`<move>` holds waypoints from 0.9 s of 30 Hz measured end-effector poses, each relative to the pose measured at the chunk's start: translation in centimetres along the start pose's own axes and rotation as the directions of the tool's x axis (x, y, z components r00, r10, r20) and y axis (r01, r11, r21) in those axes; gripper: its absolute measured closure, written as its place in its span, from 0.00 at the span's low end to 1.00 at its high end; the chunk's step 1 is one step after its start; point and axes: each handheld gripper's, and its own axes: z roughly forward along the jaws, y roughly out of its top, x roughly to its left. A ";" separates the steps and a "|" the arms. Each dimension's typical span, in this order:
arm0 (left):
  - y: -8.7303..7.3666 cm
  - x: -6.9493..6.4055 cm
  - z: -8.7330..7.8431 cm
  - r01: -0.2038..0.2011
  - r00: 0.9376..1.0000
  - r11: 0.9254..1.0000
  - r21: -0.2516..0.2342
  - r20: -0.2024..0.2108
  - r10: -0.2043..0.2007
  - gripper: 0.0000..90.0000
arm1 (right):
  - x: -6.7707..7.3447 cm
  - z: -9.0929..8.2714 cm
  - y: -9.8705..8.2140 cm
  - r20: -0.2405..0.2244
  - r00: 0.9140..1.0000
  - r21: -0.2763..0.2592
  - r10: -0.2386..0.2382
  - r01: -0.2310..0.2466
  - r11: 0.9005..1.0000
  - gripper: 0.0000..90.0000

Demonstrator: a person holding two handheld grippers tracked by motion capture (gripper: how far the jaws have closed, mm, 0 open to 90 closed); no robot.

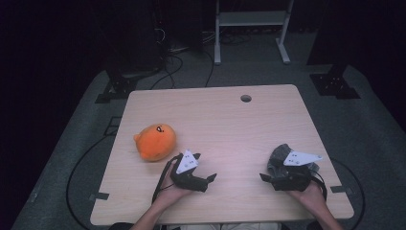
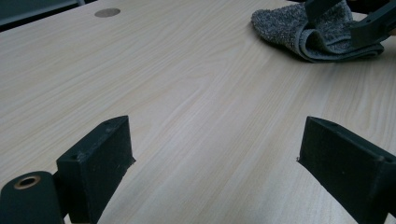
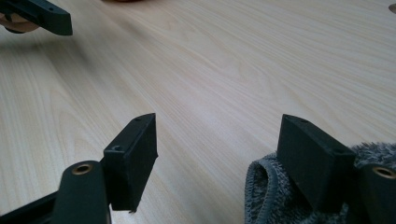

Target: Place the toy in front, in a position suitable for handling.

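A round orange plush toy (image 1: 154, 142) lies on the left part of the light wooden table (image 1: 230, 120). My left gripper (image 1: 206, 166) rests just right of it, pointing across the table, and its jaws stand wide open over bare wood (image 2: 217, 140). A folded grey towel cloth (image 1: 281, 156) lies at the right. My right gripper (image 1: 268, 168) is open beside it. In the right gripper view (image 3: 219, 140) the cloth (image 3: 275, 196) bunches around the right-hand jaw, and bare wood lies between the two jaws. The left gripper view has the cloth (image 2: 299, 32) far across the table.
A round cable hole (image 1: 246, 98) sits near the table's far edge. Beyond the table stand a white frame (image 1: 251, 28), dark stands and loose cables on grey floor. A person's hands come in over the near edge.
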 end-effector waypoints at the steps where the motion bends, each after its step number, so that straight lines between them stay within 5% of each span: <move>1: 0.0 0.0 0.0 0.000 1.000 1.000 0.000 0.000 0.000 0.10 | 0.0 0.0 0.0 0.000 1.000 0.000 0.000 0.000 1.000 0.31; 7: 0.4 0.6 -0.4 0.031 1.000 0.999 -0.024 -0.001 -0.031 0.10 | 0.0 -0.2 -0.1 0.005 1.000 -0.008 0.002 -0.002 1.000 0.31; 17: 1.9 3.0 -2.5 0.029 0.995 0.997 -0.074 -0.089 -0.036 0.09 | 0.1 -0.3 0.0 0.006 1.000 -0.013 0.004 -0.004 1.000 0.31; 27: 2.2 6.5 -5.5 0.036 0.973 0.994 -0.104 -0.224 -0.059 0.08 | 0.2 -0.4 0.0 0.005 1.000 -0.019 0.005 -0.005 1.000 0.31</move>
